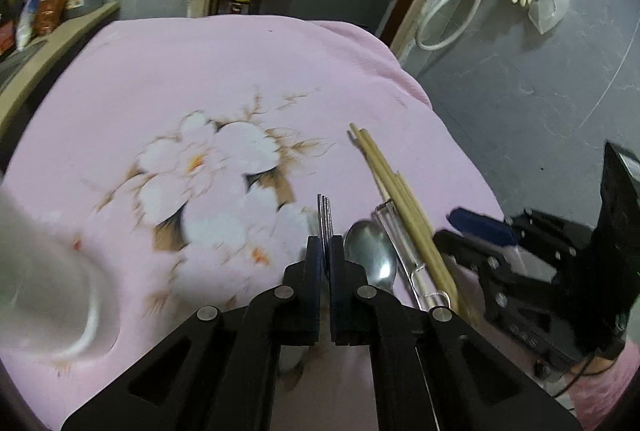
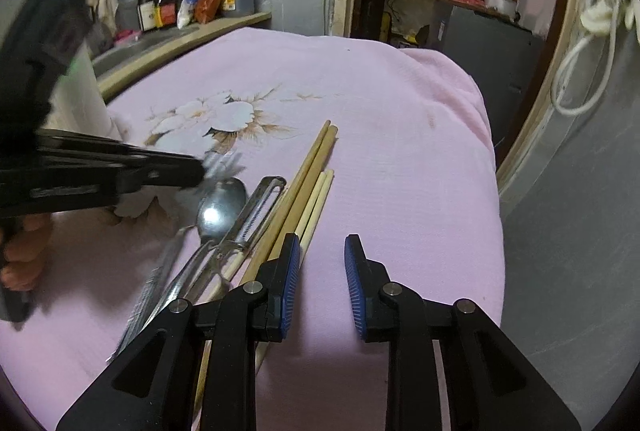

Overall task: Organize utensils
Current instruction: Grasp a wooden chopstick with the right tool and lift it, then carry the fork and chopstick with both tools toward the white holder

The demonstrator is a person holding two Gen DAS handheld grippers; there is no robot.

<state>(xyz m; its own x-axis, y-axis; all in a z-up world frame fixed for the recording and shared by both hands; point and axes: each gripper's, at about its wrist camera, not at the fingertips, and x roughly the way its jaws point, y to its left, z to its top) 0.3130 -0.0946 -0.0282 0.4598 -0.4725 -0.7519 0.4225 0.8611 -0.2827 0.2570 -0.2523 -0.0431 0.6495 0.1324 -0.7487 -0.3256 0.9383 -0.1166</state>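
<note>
Since the left gripper (image 1: 326, 255) has its jaws pressed together on the fork (image 1: 325, 217), tines poking out ahead of the fingertips, the step in hand looks like carrying that fork away from the row of utensils. The likely destination, I judge, is the pale cup (image 1: 52, 283) blurred at the left of the left wrist view. To do it well, keep the squeeze firm (a thin metal handle can pivot between flat pads), lift it straight off the pink floral cloth (image 1: 200, 79) before swinging, and tip it tines-up or handle-down only once it is over the cup's mouth.

The remaining pieces lie side by side on the cloth toward its right edge: the spoon (image 2: 224, 205), the peeler (image 2: 256, 213) just beside it, then the chopsticks (image 2: 308, 175). The right gripper (image 2: 322, 271) hovers over bare cloth just beside the chopsticks, jaws apart and holding nothing.

The left wrist view shows the pinch on the fork and the cup. The right wrist view shows the whole row, the chopsticks as two pairs of different lengths, and a motion-smeared fork handle (its exact angle cannot be told). It shows the cup only as a pale shape behind the left gripper.
</note>
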